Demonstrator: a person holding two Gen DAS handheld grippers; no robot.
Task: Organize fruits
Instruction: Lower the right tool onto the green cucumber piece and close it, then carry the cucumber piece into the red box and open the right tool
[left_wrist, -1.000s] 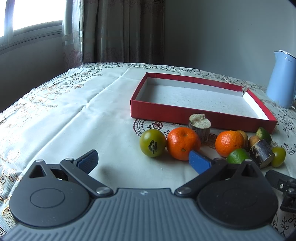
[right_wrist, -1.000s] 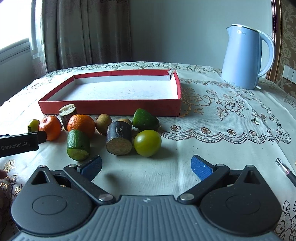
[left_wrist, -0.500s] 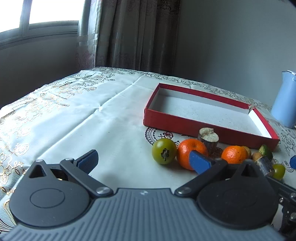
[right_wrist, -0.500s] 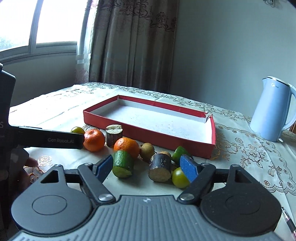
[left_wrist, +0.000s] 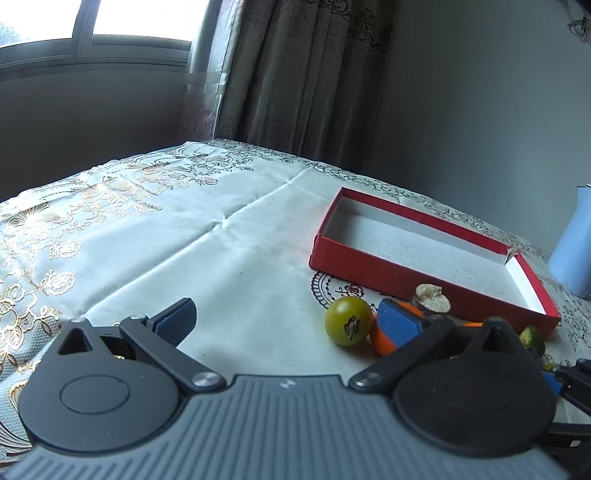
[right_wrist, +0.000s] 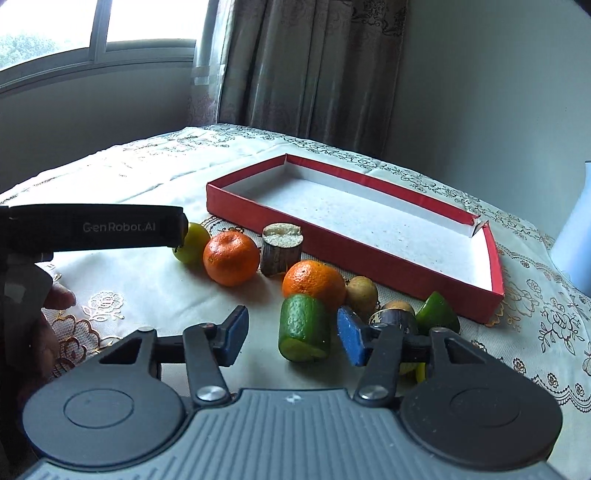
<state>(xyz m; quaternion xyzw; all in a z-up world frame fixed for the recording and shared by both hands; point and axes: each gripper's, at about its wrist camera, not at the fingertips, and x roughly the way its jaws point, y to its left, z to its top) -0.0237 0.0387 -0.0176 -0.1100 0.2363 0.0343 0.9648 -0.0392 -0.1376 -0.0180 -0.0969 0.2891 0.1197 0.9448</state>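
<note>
Hovering my right gripper (right_wrist: 291, 338), jaws wide, over the cucumber (right_wrist: 304, 328). It may roll into the orange (right_wrist: 314, 282). Left gripper (left_wrist: 291, 321) agape, idle.

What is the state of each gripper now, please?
Left gripper: open, holding nothing.
Right gripper: open, holding nothing; the cut green fruit lies between its fingers, not clamped.

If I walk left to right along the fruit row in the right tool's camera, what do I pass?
Yellow-green fruit → first orange → upright cut stump piece → second orange → brown kiwi-like fruit → green wedge by the red box.
</note>
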